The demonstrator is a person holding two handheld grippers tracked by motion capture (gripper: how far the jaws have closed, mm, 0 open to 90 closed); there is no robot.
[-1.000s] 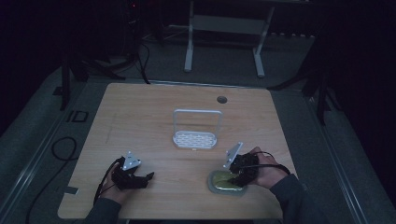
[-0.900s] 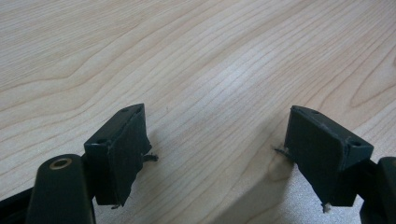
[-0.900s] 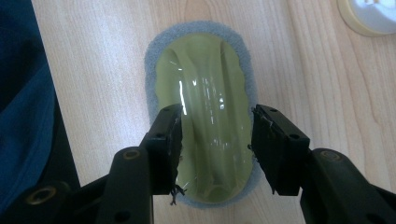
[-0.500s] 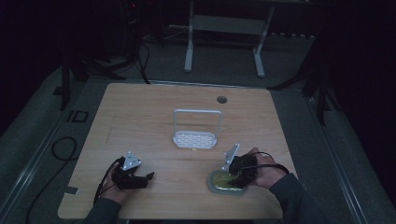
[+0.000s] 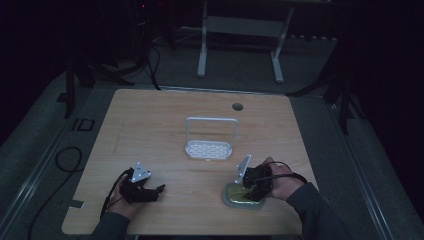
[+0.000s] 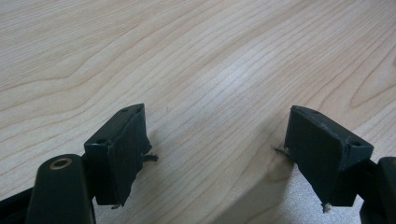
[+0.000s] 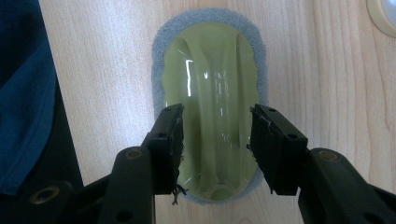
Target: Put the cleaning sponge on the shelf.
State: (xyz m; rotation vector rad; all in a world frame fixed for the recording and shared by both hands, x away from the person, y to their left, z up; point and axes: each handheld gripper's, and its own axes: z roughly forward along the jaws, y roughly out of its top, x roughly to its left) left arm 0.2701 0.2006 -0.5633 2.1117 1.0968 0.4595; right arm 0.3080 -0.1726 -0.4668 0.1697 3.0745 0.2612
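A glossy yellow-green oval piece (image 7: 215, 70) lies on a grey pad near the table's front right edge, also seen as the oval piece (image 5: 235, 198) from above. My right gripper (image 7: 215, 133) points down over its near half. Its jaws have just been closing a little. The oval piece is wider than the gap, and it shows between and under the fingers without a visible pinch. The right gripper (image 5: 251, 191) is held by a hand in a dark sleeve. My left gripper (image 6: 215, 140) stands open over bare wood at the front left, with nothing between its fingers (image 5: 159, 189).
A white wire-handled rack (image 5: 209, 145) stands mid-table, beyond both grippers. A round cable hole (image 5: 237, 106) sits near the far edge. A pale round rim (image 7: 385, 14) shows beside the oval piece. The table's front edge (image 6: 261, 196) runs just under the left gripper.
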